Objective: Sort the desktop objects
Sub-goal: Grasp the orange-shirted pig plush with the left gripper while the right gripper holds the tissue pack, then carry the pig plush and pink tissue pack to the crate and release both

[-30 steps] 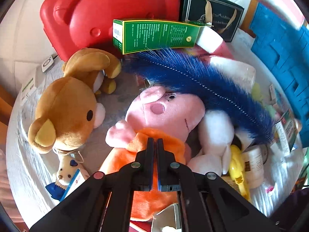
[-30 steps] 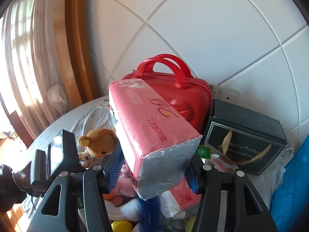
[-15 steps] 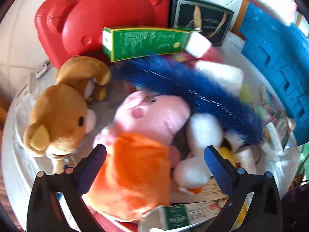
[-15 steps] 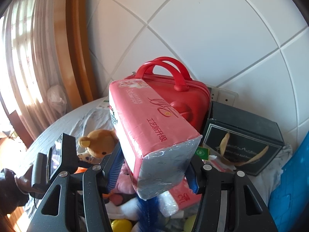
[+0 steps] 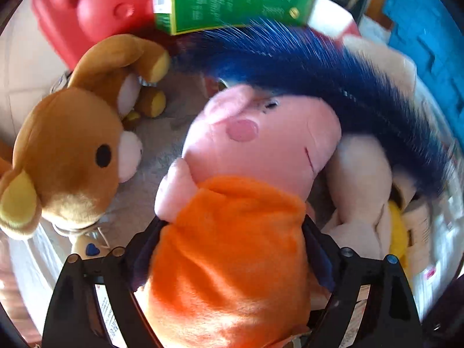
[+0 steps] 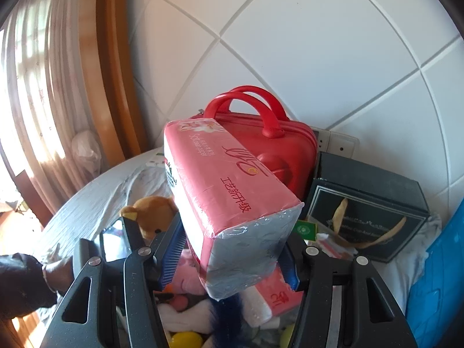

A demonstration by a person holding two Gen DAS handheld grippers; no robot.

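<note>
My left gripper (image 5: 232, 249) straddles the pink pig plush (image 5: 246, 203) in the crowded pile, jaws closing beside its orange body, not yet pressing; the brown bear (image 5: 66, 156) crowds one side, the blue feather (image 5: 333, 84) the other. My right gripper (image 6: 229, 258) clasps the pink tissue pack (image 6: 226, 191) above the table (image 6: 95, 191), near the red case (image 6: 278, 150) by the tiled wall (image 6: 319, 43). A second ago my left jaws were shut

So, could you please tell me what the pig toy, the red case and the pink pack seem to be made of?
Pig toy: soft plush, matte and fuzzy, with an orange fleece-like dress.
Red case: probably hard moulded plastic, smooth with a slight sheen and rigid handles.
Pink pack: likely tissue paper in thin glossy plastic film, wrinkled and see-through at its end.
</note>
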